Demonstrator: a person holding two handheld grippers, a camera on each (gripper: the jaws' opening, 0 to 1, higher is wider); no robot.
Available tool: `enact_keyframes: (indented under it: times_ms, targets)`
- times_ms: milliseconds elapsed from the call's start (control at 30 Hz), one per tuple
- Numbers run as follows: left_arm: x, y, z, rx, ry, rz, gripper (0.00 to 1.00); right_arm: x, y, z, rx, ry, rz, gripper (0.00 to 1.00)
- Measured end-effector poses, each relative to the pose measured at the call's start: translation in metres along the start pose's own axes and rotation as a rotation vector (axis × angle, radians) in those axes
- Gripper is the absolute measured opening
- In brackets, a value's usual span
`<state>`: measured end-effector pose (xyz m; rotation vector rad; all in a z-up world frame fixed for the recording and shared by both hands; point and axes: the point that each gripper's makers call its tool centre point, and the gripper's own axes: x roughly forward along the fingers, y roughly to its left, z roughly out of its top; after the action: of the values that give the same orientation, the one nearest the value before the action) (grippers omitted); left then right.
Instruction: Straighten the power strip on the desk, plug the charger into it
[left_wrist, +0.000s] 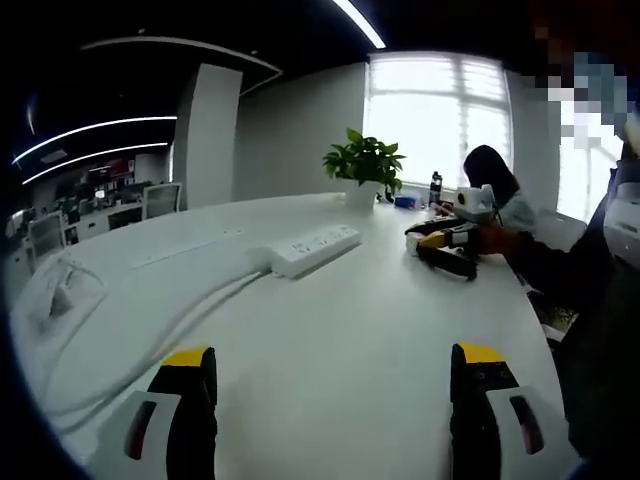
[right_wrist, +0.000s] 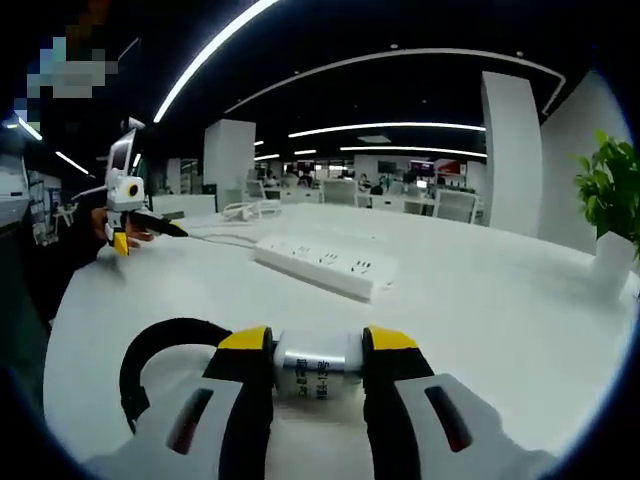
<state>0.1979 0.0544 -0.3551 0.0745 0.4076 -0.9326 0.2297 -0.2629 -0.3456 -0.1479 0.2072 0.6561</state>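
A white power strip (left_wrist: 315, 248) (right_wrist: 325, 265) lies flat near the middle of the white desk (left_wrist: 340, 340), at an angle, with its pale cable (left_wrist: 190, 315) trailing off to the left. My left gripper (left_wrist: 335, 355) is open above the bare desk, well short of the strip. My right gripper (right_wrist: 318, 345) is shut on a small white charger (right_wrist: 318, 372), and the charger's black cord (right_wrist: 150, 355) loops beside the left jaw. In the left gripper view the right gripper (left_wrist: 428, 243) rests low on the desk, to the right of the strip. The left gripper (right_wrist: 135, 232) also appears at the left of the right gripper view.
A potted green plant (left_wrist: 365, 160) (right_wrist: 610, 200) stands behind the strip by the window. A dark bottle (left_wrist: 435, 186) and a small blue item (left_wrist: 405, 201) sit near it. A second flat white strip (left_wrist: 185, 248) lies farther left. Office desks and chairs (right_wrist: 330, 190) fill the background.
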Motion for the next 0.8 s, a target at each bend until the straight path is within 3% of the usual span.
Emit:
enact_keyframes:
  times_ms: [100,433,800]
  targets:
    - [0.000,0.001,0.006,0.053,-0.041,0.003,0.99,0.001,0.000,0.000,-0.003,-0.005,0.030,0.33]
    - [-0.002,-0.003,0.015,0.097,-0.085,-0.006,0.99,0.004,0.004,0.002,-0.028,-0.017,0.140,0.33]
    - [-0.004,-0.002,0.016,0.118,-0.080,0.005,0.99,0.005,0.008,0.003,-0.060,-0.041,0.268,0.33]
